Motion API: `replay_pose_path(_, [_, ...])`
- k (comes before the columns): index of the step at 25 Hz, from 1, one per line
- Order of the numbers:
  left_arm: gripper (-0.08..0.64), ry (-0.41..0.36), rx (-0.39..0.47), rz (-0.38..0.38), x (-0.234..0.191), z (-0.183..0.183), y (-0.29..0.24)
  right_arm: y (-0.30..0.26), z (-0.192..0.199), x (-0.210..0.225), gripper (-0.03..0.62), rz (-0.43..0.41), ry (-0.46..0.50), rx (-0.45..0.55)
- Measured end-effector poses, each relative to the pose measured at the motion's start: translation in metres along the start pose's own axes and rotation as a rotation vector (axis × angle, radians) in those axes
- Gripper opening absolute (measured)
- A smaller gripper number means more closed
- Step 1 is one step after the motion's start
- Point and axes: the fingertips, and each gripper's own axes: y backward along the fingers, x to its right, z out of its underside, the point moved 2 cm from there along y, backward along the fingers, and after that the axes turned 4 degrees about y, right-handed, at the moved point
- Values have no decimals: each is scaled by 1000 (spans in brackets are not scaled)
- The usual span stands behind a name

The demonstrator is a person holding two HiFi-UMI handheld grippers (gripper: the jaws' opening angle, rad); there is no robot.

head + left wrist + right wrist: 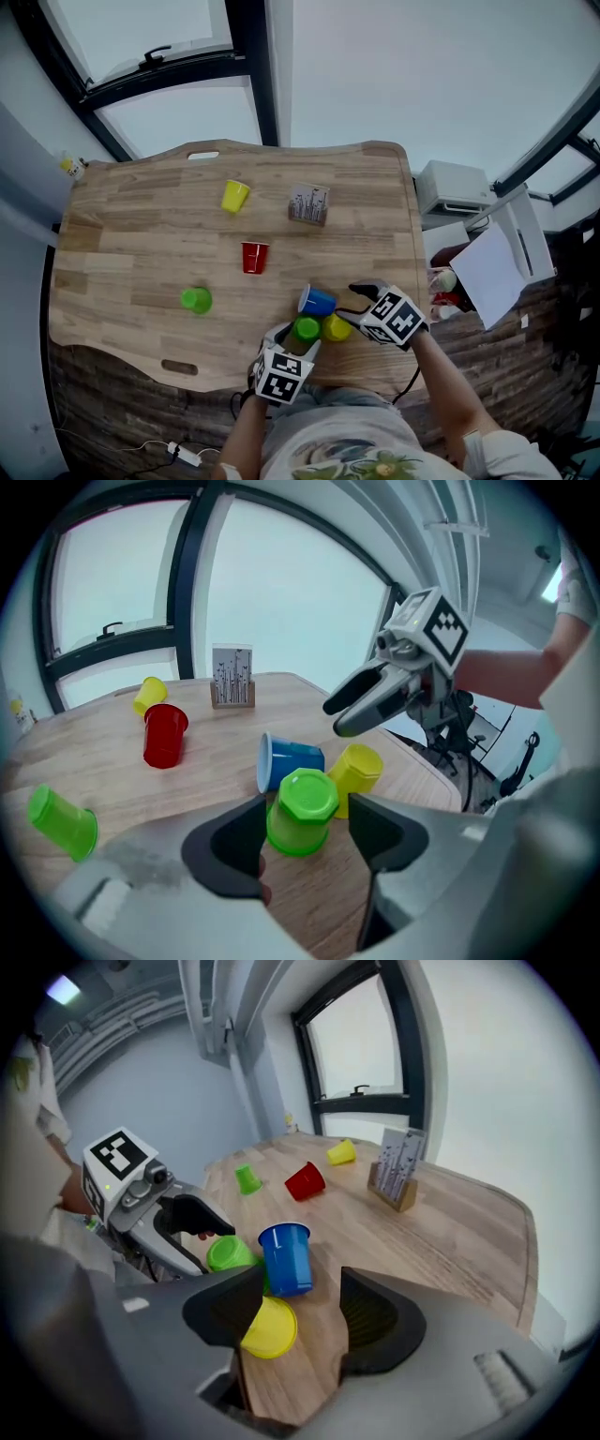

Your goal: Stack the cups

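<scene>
Tabletop of pale wood stands beside large windows. Left gripper: jaws spread, inverted green cup between them, ungripped. Right gripper: jaws spread, yellow cup beside one jaw, blue cup just ahead.

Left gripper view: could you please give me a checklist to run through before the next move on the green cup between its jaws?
1. Near green cup stands mouth-down between the left gripper's jaws: ok.
2. Left jaws closed on that cup: not ok; they stand apart, with a gap at one side.
3. Right gripper free to help: ok; its jaws are wide and press on nothing.
4. Near yellow cup clear of the right jaws: not ok; it sits against one jaw.
5. Blue cup ready for stacking: not ok; it lies on its side.
6. Green and yellow cups apart: cannot tell.
</scene>
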Motion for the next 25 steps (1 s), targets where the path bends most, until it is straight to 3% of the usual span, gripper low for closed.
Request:
replay_pose_path(9, [287,30,50,-29,-14,-2,20,-34,-10,-1,261,-223,77,-157])
replay_pose_path(12, [287,42,55,-32,-17,-1,21,-47,-8,-4,261,-259,105,-209])
replay_pose_path(16, [287,51,55,-37,-20,2,21,-61,-2,2,255,-242,127,-248])
replay_pose_path(25, [287,76,58,-51,-30,-3,20,-60,1,34,245,-150,64,-214])
